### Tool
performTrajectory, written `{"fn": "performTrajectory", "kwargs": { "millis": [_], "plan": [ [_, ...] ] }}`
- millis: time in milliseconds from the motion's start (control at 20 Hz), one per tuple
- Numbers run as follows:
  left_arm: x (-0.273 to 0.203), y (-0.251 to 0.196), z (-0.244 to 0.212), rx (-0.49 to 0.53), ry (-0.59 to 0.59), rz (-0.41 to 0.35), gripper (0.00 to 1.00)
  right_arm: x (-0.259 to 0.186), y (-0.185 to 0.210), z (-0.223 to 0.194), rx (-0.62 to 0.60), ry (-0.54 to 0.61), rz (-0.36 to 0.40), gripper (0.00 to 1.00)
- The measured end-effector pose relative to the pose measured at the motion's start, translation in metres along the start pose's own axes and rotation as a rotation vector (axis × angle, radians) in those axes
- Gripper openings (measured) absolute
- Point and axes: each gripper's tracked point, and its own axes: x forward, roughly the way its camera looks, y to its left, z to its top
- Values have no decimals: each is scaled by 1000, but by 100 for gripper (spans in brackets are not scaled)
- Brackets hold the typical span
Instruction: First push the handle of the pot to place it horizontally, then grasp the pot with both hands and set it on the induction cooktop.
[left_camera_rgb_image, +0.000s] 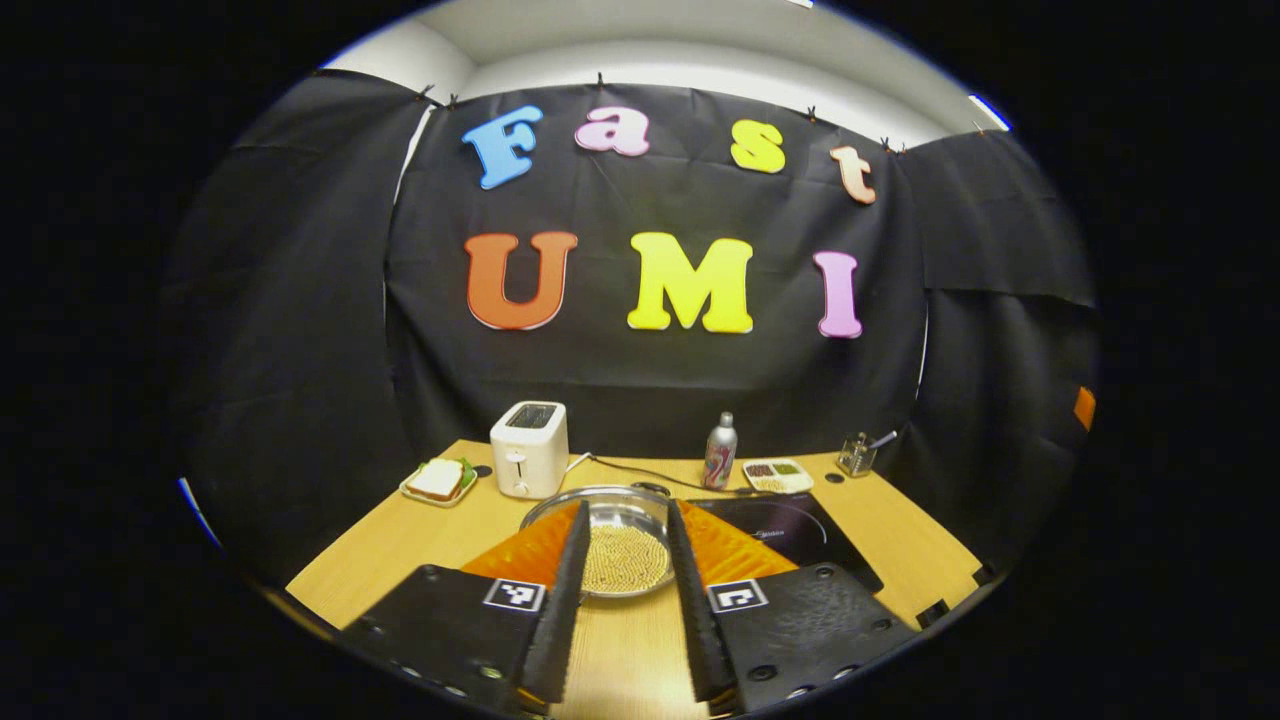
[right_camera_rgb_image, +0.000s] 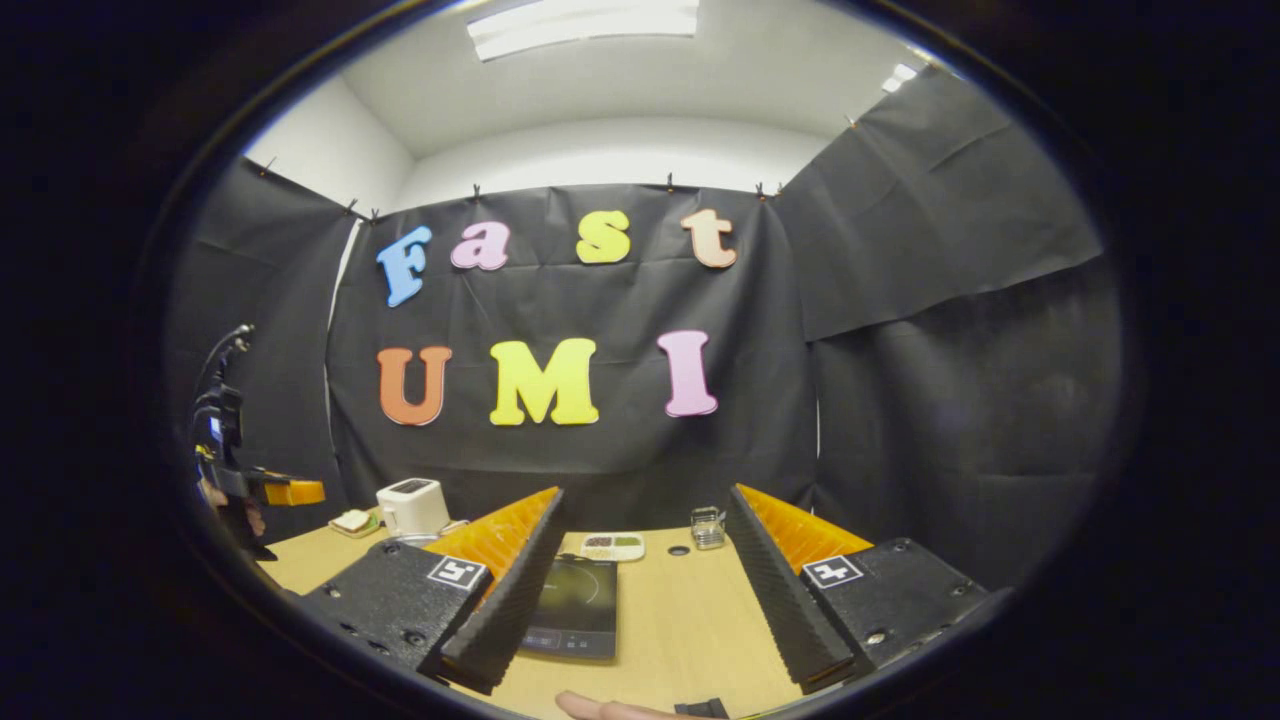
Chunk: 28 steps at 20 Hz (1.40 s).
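A steel pot (left_camera_rgb_image: 625, 545) holding pale yellow grains sits on the wooden table (left_camera_rgb_image: 420, 540), straight ahead of my left gripper (left_camera_rgb_image: 627, 510). That gripper is open, its two fingers framing the pot from the near side without touching it. A small dark part (left_camera_rgb_image: 655, 488) at the pot's far rim may be its handle. The black induction cooktop (left_camera_rgb_image: 790, 530) lies just right of the pot. In the right gripper view the cooktop (right_camera_rgb_image: 575, 605) lies flat behind my right gripper (right_camera_rgb_image: 645, 492), which is wide open and holds nothing. The left gripper (right_camera_rgb_image: 270, 490) hangs at the far left, held by a hand.
Along the back of the table stand a white toaster (left_camera_rgb_image: 530, 450), a sandwich on a plate (left_camera_rgb_image: 438, 482), a metal bottle (left_camera_rgb_image: 720, 452), a small dish of food (left_camera_rgb_image: 778, 475) and a glass jar (left_camera_rgb_image: 858, 455). A cable (left_camera_rgb_image: 640, 470) runs behind the pot. A person's fingertip (right_camera_rgb_image: 600, 708) shows at the near edge.
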Motion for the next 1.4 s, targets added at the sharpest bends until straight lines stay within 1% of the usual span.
{"fn": "performTrajectory", "kwargs": {
  "millis": [50,150,200,250,350,500,700,850,900,950,1050,1100,1150,1200,1250,1300,1350,1400],
  "plan": [
    [8,9,-12,0,44,19,7,1,0,-3,-1,3,1,97],
    [24,25,-35,6,139,57,1,2,1,-5,1,4,3,97],
    [33,30,-47,0,175,64,1,3,1,-6,2,6,3,97],
    [44,29,-61,-8,216,53,0,4,0,-10,2,9,3,97],
    [49,28,-81,-13,284,38,0,7,0,-14,4,13,5,97],
    [60,29,-104,7,353,34,0,14,-1,-23,4,33,4,97],
    [74,20,-140,18,448,8,0,23,-2,-38,11,63,3,97],
    [87,22,-164,30,507,14,0,28,-3,-47,14,74,4,97],
    [90,23,-172,27,526,18,0,30,-4,-48,13,78,0,100],
    [93,24,-178,20,541,21,0,31,-5,-50,13,82,-4,100],
    [96,25,-187,6,564,18,0,36,-5,-55,13,91,-6,100],
    [98,28,-190,6,569,18,0,38,-5,-57,14,95,-7,97],
    [100,31,-192,9,573,23,0,41,-4,-59,14,98,-5,97],
    [101,34,-196,9,580,28,0,44,-2,-60,14,102,-1,100],
    [103,37,-198,7,587,31,11,47,-2,-63,14,107,0,100],
    [102,35,-198,-10,590,19,0,50,1,-63,15,110,2,97],
    [103,34,-198,-27,591,7,10,53,2,-65,12,116,4,97],
    [104,34,-200,-39,592,-2,11,56,2,-66,8,121,3,100]
  ]
}}
